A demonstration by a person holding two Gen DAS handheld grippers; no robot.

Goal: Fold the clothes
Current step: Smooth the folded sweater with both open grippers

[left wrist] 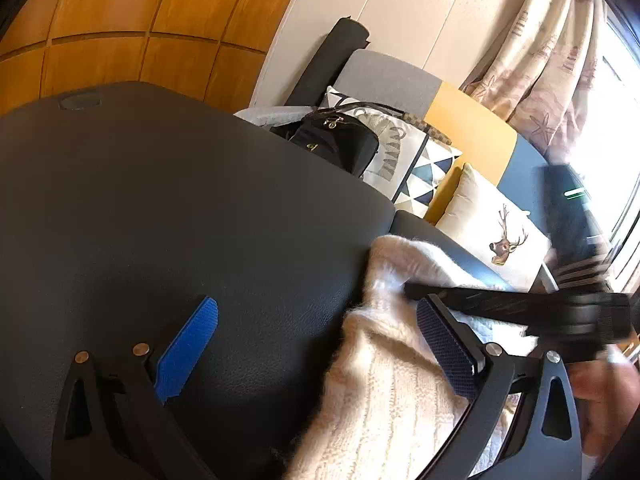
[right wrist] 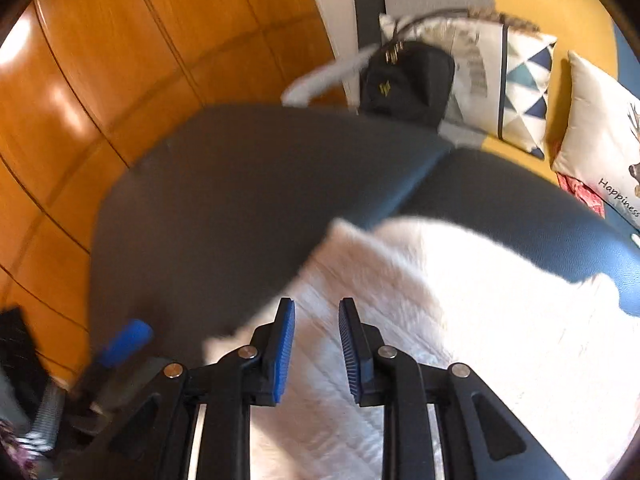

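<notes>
A fluffy white knit sweater (left wrist: 380, 384) lies on a dark leather surface (left wrist: 180, 200), spilling over its right edge toward the sofa. My left gripper (left wrist: 316, 308) is wide open. Its left pad hovers over bare leather and its right pad is over the sweater's edge. In the right wrist view the sweater (right wrist: 460, 300) fills the lower right. My right gripper (right wrist: 317, 308) hovers just above it, open by a narrow gap with nothing pinched between the pads. The right gripper (left wrist: 560, 312) shows blurred in the left wrist view, reaching across the sweater. My left gripper's blue pad (right wrist: 128, 340) shows at the lower left.
Behind the leather surface, a sofa holds a black bag (left wrist: 340, 140), a triangle-patterned cushion (left wrist: 424, 172) and a deer cushion (left wrist: 492, 228). A curtain (left wrist: 552, 60) and a bright window are at the right. Wooden floor (right wrist: 100, 80) lies to the left.
</notes>
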